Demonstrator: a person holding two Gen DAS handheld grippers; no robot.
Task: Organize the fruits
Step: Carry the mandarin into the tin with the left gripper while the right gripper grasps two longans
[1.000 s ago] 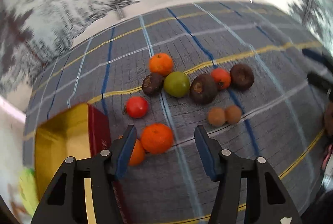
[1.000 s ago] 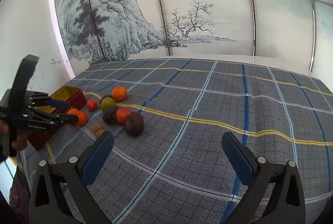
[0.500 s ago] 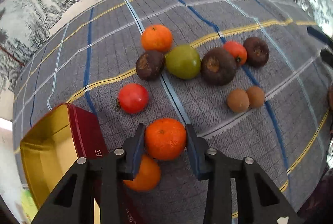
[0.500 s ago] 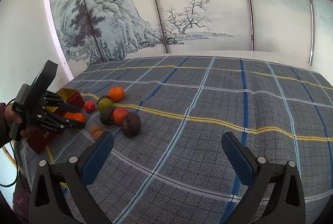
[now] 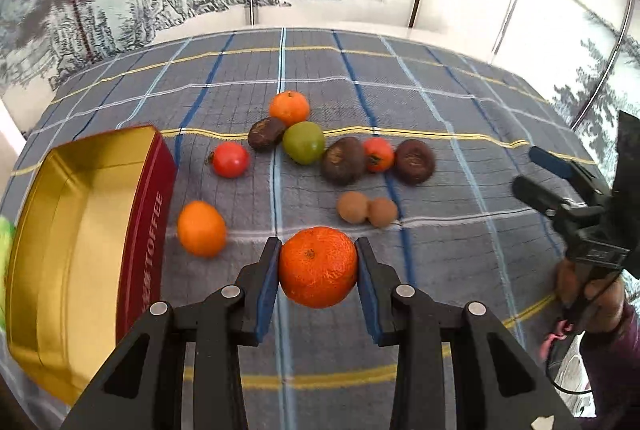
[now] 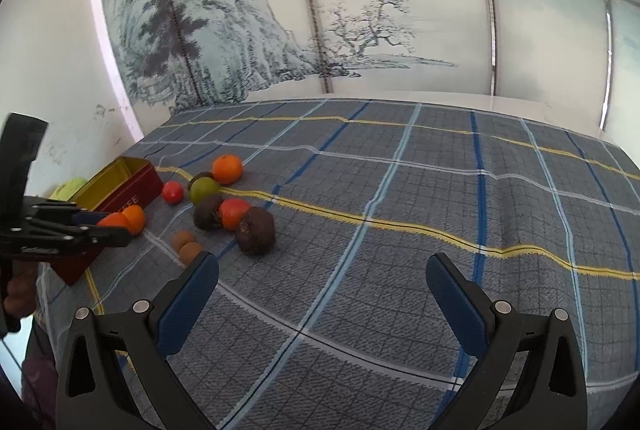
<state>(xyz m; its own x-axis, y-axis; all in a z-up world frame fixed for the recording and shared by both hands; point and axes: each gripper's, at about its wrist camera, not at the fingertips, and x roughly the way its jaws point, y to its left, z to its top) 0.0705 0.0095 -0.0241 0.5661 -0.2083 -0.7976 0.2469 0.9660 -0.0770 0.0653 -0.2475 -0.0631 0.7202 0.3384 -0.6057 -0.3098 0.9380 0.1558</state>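
Three oranges [image 5: 289,107], one clamped in left gripper [image 5: 317,267] jaws; right gripper [image 6: 322,280] jaws agape; seemingly three brown fruits [image 5: 343,161].

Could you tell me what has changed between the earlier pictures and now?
The left claw, open around the nearer mandarin a second ago, has shut on that mandarin and lifted it off the plaid cloth. The second mandarin beside it stays near the toffee tin, which remains empty. The other fruits have not moved, and the right claw remains open and empty.
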